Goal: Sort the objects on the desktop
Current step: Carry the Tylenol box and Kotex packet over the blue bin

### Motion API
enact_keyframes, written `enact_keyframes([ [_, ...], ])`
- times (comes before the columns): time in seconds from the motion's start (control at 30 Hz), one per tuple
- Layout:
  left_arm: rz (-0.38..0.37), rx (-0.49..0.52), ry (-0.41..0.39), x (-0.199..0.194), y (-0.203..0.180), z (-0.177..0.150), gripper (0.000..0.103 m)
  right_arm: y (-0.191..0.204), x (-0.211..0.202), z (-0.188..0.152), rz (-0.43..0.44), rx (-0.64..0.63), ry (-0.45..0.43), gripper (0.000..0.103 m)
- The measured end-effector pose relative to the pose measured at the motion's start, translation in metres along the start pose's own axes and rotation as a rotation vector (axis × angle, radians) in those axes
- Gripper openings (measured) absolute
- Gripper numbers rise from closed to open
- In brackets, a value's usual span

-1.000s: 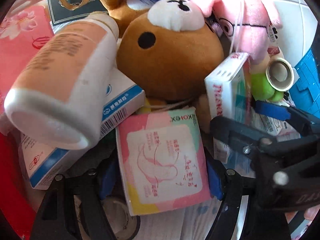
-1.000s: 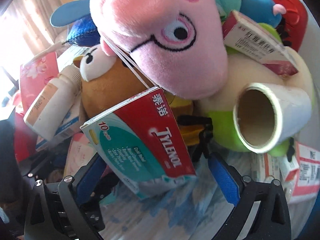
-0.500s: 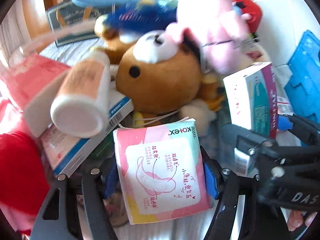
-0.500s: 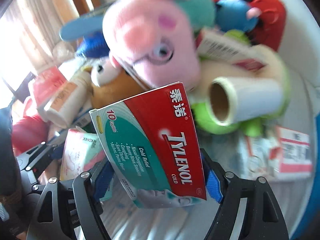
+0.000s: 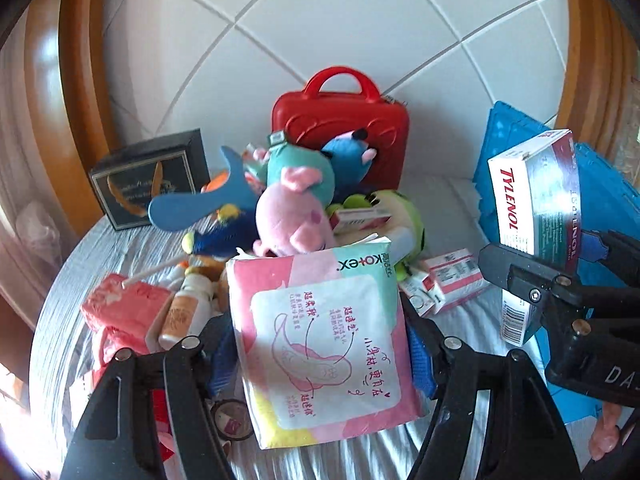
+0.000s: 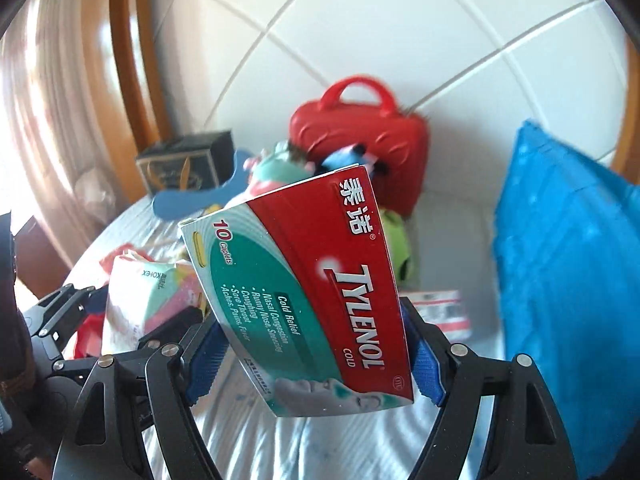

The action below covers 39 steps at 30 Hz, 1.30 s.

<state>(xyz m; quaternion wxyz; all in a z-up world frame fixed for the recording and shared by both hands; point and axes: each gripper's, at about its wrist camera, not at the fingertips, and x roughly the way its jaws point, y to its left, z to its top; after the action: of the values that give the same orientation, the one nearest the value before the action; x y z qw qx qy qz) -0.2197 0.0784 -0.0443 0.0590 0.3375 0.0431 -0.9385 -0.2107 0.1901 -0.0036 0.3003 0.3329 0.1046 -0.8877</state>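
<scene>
My left gripper (image 5: 320, 356) is shut on a pink, white and mint Kotex pad pack (image 5: 324, 340), held upright high above the table. My right gripper (image 6: 312, 356) is shut on a red and teal Tylenol box (image 6: 304, 296), also lifted; that box (image 5: 532, 208) and the right gripper's black fingers (image 5: 532, 284) show at the right of the left wrist view. The Kotex pack (image 6: 148, 300) appears at the left of the right wrist view. Below lies the pile: a pink plush pig (image 5: 292, 216), other plush toys and small boxes.
A red carry case (image 5: 340, 136) stands at the back against the white tiled wall. A black gift box (image 5: 148, 178) sits back left, a blue crate (image 5: 600, 208) at the right. A white bottle (image 5: 188, 308), a pink packet (image 5: 124, 308) and a tape roll (image 5: 234, 420) lie on the grey cloth.
Both grippers have risen well above the pile, each carrying its item; the right jaws closed onto the Tylenol box. The toys and bottle now look small and far below.
</scene>
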Motion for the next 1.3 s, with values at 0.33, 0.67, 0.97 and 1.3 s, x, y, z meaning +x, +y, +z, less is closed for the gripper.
enact_keyframes([
  [0.33,-0.143,0.182,-0.169,-0.055,-0.085,0.049,0.068,-0.036,-0.130,0.001,-0.232,0.098,-0.187,0.079],
  [0.67,-0.303,0.339,-0.261,-0.098,-0.231,0.078,0.068,-0.136,-0.229,-0.015,-0.474,0.210,-0.262,0.079],
  [0.97,-0.374,0.362,-0.104,-0.113,-0.365,0.080,0.068,-0.265,-0.264,-0.050,-0.555,0.289,-0.218,0.079],
  [1.3,-0.364,0.395,0.086,-0.078,-0.440,0.062,0.068,-0.360,-0.245,-0.091,-0.540,0.320,-0.126,0.079],
])
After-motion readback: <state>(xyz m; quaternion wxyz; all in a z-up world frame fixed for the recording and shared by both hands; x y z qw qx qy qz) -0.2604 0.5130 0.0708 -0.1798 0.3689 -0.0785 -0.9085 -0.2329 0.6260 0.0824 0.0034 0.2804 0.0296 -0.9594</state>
